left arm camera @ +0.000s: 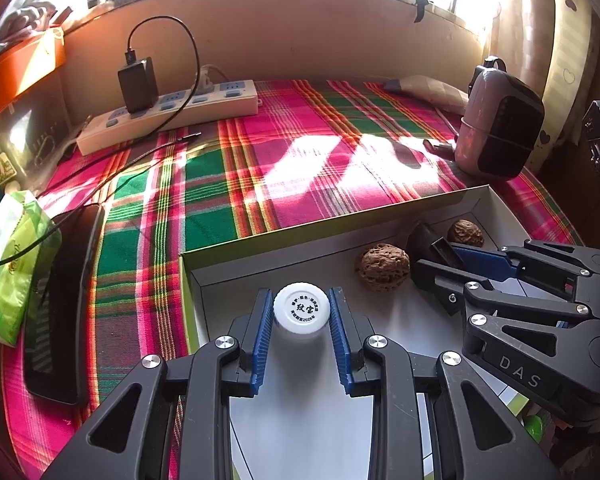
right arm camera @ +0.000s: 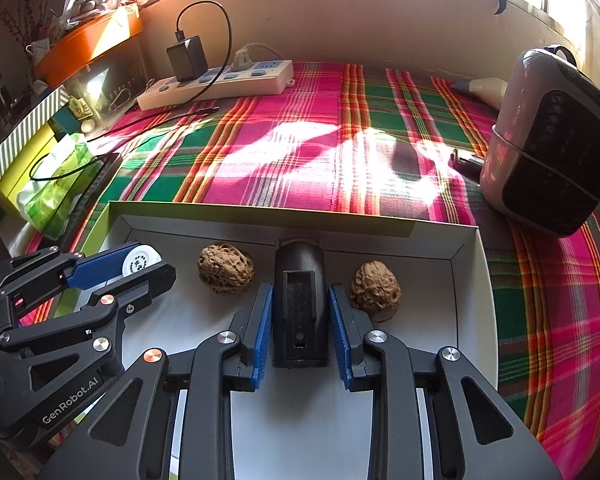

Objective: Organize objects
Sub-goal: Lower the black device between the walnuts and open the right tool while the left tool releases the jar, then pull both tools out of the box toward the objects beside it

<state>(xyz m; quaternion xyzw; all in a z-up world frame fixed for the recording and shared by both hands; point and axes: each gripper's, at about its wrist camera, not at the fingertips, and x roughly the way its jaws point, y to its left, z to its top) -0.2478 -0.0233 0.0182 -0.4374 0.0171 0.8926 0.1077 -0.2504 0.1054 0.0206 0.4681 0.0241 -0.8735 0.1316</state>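
Observation:
A shallow white box (left arm camera: 332, 236) (right arm camera: 472, 276) with green sides lies on the plaid cloth. My left gripper (left arm camera: 302, 310) is shut on a white-capped bottle (left arm camera: 302, 308) held over the box's left part; it also shows in the right wrist view (right arm camera: 140, 262). My right gripper (right arm camera: 300, 312) is shut on a black cylindrical object (right arm camera: 300, 300) lying in the box; it also shows in the left wrist view (left arm camera: 432, 244). Two walnuts (right arm camera: 225, 268) (right arm camera: 375, 286) lie in the box on either side of the black object, and both show in the left wrist view (left arm camera: 383, 266) (left arm camera: 465, 233).
A white power strip (left arm camera: 168, 114) with a black charger (left arm camera: 138, 84) lies at the back left. A dark tablet (left arm camera: 60, 304) and green tissue pack (left arm camera: 12, 264) sit at the left. A pink-and-black heater (right arm camera: 552, 140) stands at the right. An orange box (right arm camera: 88, 46) sits far left.

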